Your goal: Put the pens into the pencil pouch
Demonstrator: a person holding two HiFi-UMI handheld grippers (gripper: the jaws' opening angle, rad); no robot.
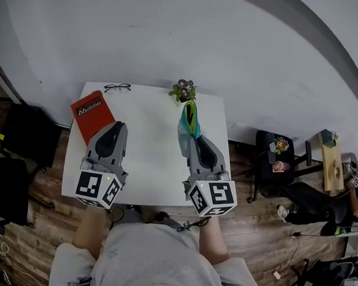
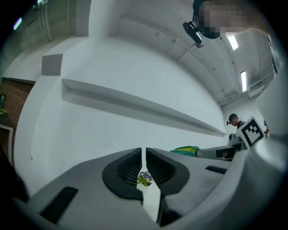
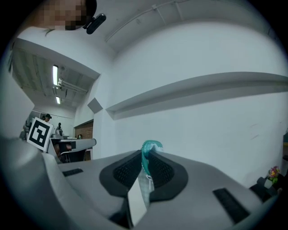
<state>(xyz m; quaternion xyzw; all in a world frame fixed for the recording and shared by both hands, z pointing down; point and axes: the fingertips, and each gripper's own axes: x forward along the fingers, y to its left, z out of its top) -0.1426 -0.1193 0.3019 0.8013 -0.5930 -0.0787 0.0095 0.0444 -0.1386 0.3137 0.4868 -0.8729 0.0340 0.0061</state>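
Observation:
My right gripper (image 1: 194, 137) is shut on the edge of the teal and yellow pencil pouch (image 1: 189, 125) and holds it up over the white table (image 1: 151, 156). In the right gripper view a teal fold of the pouch (image 3: 147, 150) is pinched between the pads (image 3: 162, 170). My left gripper (image 1: 115, 126) hovers over the table's left side beside a red book (image 1: 91, 113). Its jaws stand almost together with only a thin slit and nothing between them (image 2: 144, 155). From the left gripper view the pouch (image 2: 188, 149) shows to the right. No pen shows in any view.
A small pot of purple flowers (image 1: 183, 91) stands at the table's far edge, and glasses (image 1: 117, 88) lie at the far left corner. A white wall rises behind the table. Black chairs stand on the wooden floor at both sides.

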